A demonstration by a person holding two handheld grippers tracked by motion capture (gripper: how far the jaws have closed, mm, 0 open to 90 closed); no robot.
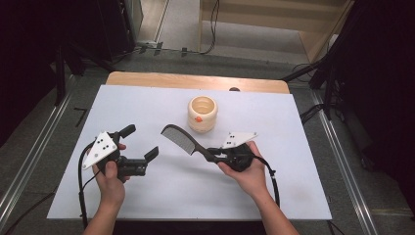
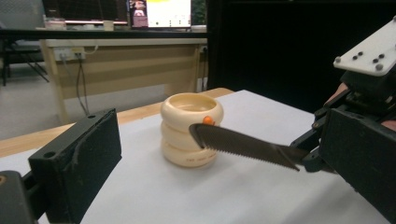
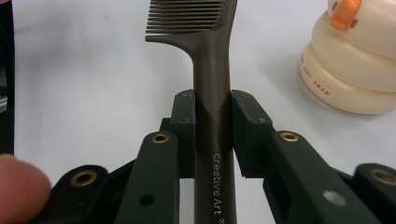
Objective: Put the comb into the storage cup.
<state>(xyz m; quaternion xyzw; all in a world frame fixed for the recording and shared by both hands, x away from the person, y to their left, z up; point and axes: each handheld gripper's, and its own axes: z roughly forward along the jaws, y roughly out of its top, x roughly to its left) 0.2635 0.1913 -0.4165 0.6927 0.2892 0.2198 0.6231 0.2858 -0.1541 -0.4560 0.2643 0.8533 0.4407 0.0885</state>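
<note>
White tabletop (image 1: 147, 196): comb (image 1: 178, 138) clamped by handle in right gripper (image 1: 215, 155), left gripper (image 1: 142, 142) jaws apart, empty; keep comb level w/ teeth clear approaching cream cup (image 1: 202, 113).

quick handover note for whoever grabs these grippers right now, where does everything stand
Right hand-held gripper: shut on the comb handle, comb lifted, teeth end pointing toward the cup.
Left hand-held gripper: open, holds nothing, raised above the table.
Cream ringed cup: upright at the table's middle, with a small orange duck figure on its rim.
Done: comb picked up.
Left: probably placing the comb in the cup.
</note>
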